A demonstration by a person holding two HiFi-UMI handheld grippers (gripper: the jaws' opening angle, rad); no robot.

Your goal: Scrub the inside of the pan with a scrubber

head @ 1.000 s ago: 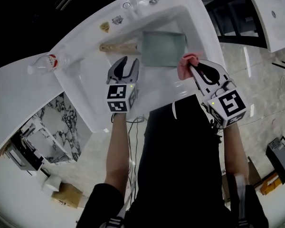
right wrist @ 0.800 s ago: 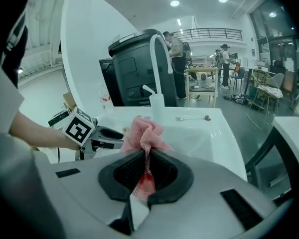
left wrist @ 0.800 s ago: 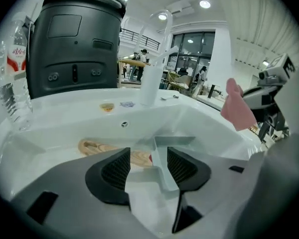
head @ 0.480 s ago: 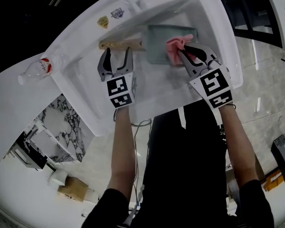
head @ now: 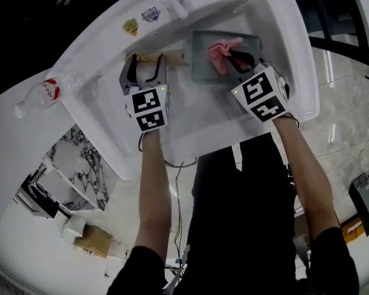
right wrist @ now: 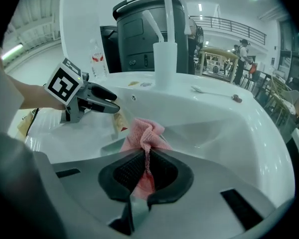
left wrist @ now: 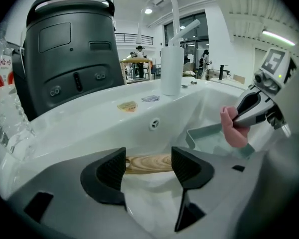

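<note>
Pink scrubber [head: 220,51] clamped in right tool [head: 238,58], over pan [head: 203,70]. Left tool [head: 144,64] jaws just opened wide, with the wooden handle [head: 175,58] between them, ungripped, at pan's 9 o'clock.

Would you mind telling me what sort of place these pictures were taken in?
Probably a washing-up station in an open hall: a white sink with a tall white tap, a square grey pan with a wooden handle in it, and a gallery railing beyond.
</note>
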